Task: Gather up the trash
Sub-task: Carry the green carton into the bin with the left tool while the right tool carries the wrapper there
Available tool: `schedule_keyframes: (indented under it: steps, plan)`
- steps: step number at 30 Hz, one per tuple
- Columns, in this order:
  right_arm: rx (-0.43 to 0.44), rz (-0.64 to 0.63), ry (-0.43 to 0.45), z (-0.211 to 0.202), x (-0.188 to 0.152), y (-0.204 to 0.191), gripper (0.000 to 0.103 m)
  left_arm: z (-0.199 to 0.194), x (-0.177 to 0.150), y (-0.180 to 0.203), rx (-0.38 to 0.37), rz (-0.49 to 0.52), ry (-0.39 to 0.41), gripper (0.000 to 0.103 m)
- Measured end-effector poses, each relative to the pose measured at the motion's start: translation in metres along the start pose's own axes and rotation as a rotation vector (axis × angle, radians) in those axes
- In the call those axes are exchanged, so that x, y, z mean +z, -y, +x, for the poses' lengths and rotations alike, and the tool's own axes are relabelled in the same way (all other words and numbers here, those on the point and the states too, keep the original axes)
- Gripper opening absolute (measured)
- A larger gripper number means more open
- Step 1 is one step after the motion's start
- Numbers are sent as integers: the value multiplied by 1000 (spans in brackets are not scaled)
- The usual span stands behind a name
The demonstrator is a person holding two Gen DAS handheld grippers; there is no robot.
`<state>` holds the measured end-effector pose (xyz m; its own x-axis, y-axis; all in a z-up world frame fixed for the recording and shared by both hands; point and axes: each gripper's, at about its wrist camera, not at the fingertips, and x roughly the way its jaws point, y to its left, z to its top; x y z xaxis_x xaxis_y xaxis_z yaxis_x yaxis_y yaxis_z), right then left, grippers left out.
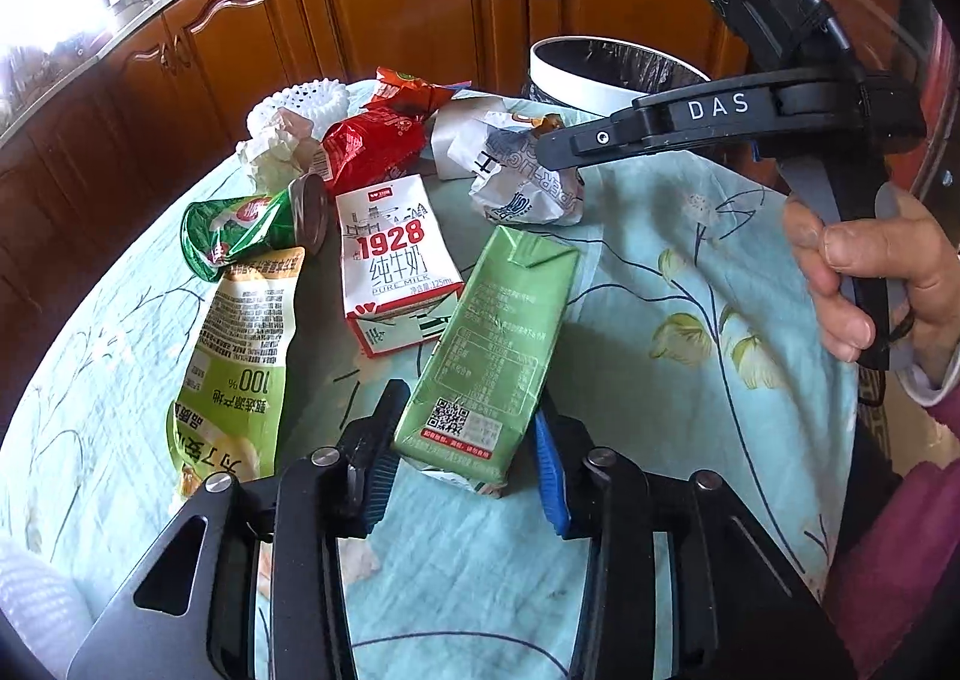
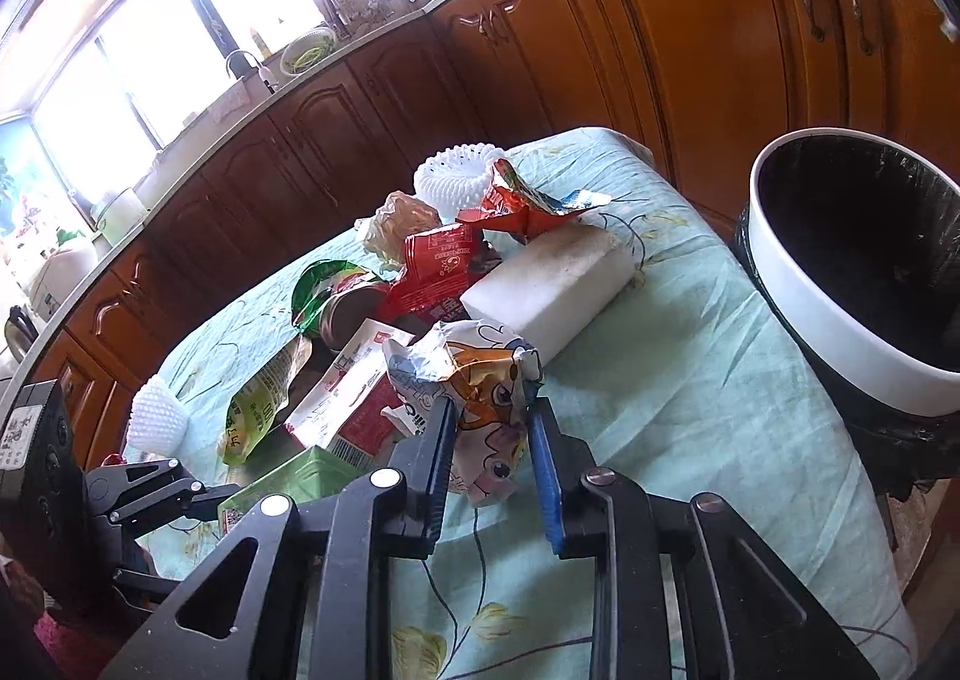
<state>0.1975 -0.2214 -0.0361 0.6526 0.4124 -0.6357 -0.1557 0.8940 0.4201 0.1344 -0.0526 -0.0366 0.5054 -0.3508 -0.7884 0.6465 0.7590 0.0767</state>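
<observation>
A pile of trash lies on a table with a floral cloth (image 1: pixel 690 260). My left gripper (image 1: pixel 465 440) has its jaws around the near end of a green carton (image 1: pixel 492 350); the pads look to touch its sides. My right gripper (image 2: pixel 489 452) holds a crumpled cartoon wrapper (image 2: pixel 480 398) between its pads; it shows in the left wrist view (image 1: pixel 522 182) too. A red and white milk carton (image 1: pixel 390 260), a yellow-green pouch (image 1: pixel 240 356), a green cup (image 1: pixel 240 230) and red wrappers (image 1: pixel 372 146) lie around.
A white-rimmed bin with a black liner (image 2: pixel 840 332) stands just past the table's right edge. A white block (image 2: pixel 552 284) and white foam nets (image 2: pixel 456 182) lie on the table. Wooden cabinets (image 2: pixel 690 20) stand behind.
</observation>
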Motion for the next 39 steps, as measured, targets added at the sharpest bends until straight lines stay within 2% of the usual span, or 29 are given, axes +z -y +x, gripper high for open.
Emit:
schedule_keyframes:
  steps: [3, 6, 9, 16, 20, 24, 39]
  plan:
    - [5, 4, 24, -14, -2, 2, 25, -4, 0, 1, -3, -75, -2, 32]
    - [8, 23, 50, -28, -3, 10, 24, -12, 1, 3, -41, -165, 26, 29]
    - [3, 37, 74, -43, -4, 17, 24, -18, 4, 9, -45, -238, 57, 29]
    - [-21, 81, 131, -75, -6, 41, 24, -20, 19, 21, -39, -355, 111, 29]
    - [-38, 108, 155, -88, -6, 57, 24, -13, 36, 27, -55, -371, 125, 29]
    - [-57, 133, 176, -99, -5, 73, 24, -8, 50, 39, -41, -346, 136, 29]
    - [-111, 186, 220, -122, -2, 116, 24, 14, 102, 69, -72, -310, 161, 29]
